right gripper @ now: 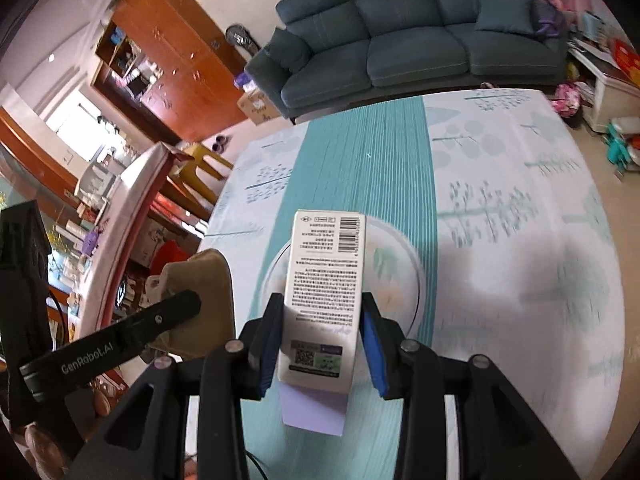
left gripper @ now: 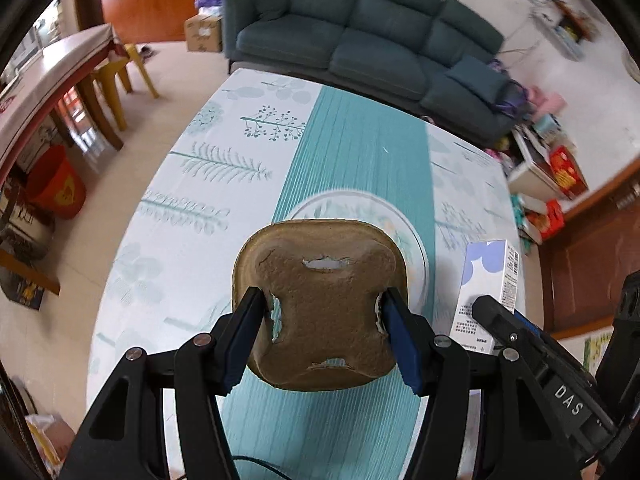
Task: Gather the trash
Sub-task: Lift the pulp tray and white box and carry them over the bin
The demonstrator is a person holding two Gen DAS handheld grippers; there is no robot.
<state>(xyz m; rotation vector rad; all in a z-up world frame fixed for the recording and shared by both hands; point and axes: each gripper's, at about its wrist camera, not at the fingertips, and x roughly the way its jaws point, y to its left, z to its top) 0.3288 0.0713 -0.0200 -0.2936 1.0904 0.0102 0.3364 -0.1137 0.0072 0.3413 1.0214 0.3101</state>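
Between left tongs (left gripper: pixel 322 310), brown pulp tray (left gripper: pixel 320 304); between right tongs (right gripper: pixel 320 320), white carton (right gripper: pixel 322 292).

Both tools are matte black plastic: the left gripper (left gripper: pixel 324 320) and the right gripper (right gripper: pixel 320 328) each have two angular arms with triangular cut-outs, round silver screw heads at the joints, and blue pads lining the inner faces of the fingers (left gripper: pixel 404 344). White lettering reads "GenRobot.AI" on the left unit's side in the right wrist view, and "DAS" on the right unit's side in the left wrist view. A thin black cable curves beneath each gripper.
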